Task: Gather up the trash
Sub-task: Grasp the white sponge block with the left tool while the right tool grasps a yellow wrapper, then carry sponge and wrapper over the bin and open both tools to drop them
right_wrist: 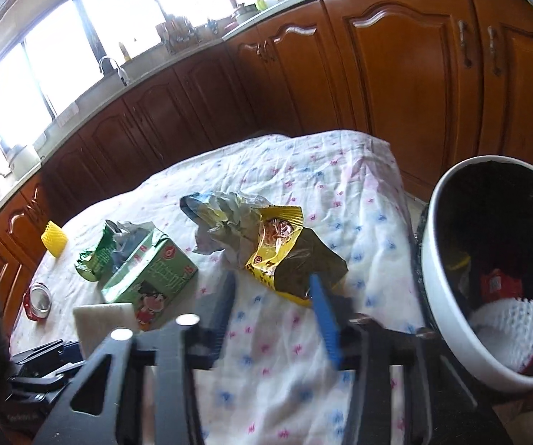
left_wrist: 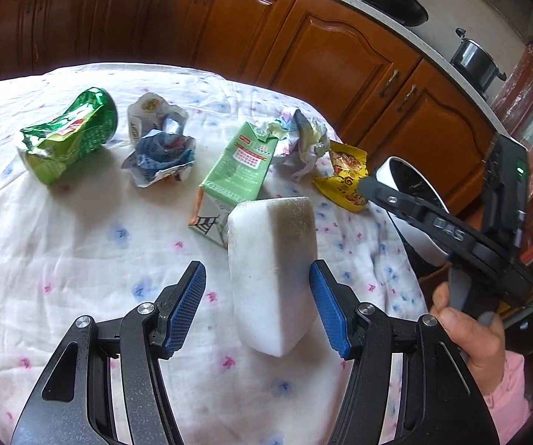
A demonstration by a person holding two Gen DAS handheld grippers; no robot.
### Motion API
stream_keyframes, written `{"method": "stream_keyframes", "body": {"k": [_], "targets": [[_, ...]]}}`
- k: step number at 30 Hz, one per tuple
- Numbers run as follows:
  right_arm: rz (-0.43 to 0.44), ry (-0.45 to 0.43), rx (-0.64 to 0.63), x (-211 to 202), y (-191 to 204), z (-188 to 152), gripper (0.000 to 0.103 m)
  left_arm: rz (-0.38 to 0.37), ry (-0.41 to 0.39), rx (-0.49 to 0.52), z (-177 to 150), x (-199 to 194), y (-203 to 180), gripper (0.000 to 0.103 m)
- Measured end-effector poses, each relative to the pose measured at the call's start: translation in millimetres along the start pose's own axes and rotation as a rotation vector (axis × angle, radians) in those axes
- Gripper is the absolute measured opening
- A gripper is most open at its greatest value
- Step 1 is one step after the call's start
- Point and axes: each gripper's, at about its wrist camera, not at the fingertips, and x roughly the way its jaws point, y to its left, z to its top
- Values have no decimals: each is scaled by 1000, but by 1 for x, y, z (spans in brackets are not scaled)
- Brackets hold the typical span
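Flowered tablecloth (left_wrist: 81, 244) strewn with trash. White bin (right_wrist: 448, 296) at three o'clock off the table edge. Green carton (left_wrist: 237, 174) at twelve, white sponge (left_wrist: 270, 274) standing between the spread left gripper (left_wrist: 257, 289). Right gripper (right_wrist: 274, 307) agape, empty, near yellow wrapper (right_wrist: 277, 248).

The right gripper (right_wrist: 274, 307) was blurred in its own view, so its finger edges were not sharp. The bin (right_wrist: 448, 296) was cut off by the right edge, and its dark inside hid most of its contents. The green carton (left_wrist: 237, 170) was partly hidden behind the white sponge (left_wrist: 270, 278). Print on the yellow wrapper (left_wrist: 344, 178) was too small to read.
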Motion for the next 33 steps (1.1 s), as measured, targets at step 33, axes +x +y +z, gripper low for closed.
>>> {"method": "stream_keyframes", "body": {"k": [33], "targets": [[-41,-153,148,-136,-82,-29,1,-128,-8,212,13,10,-125,31]]}}
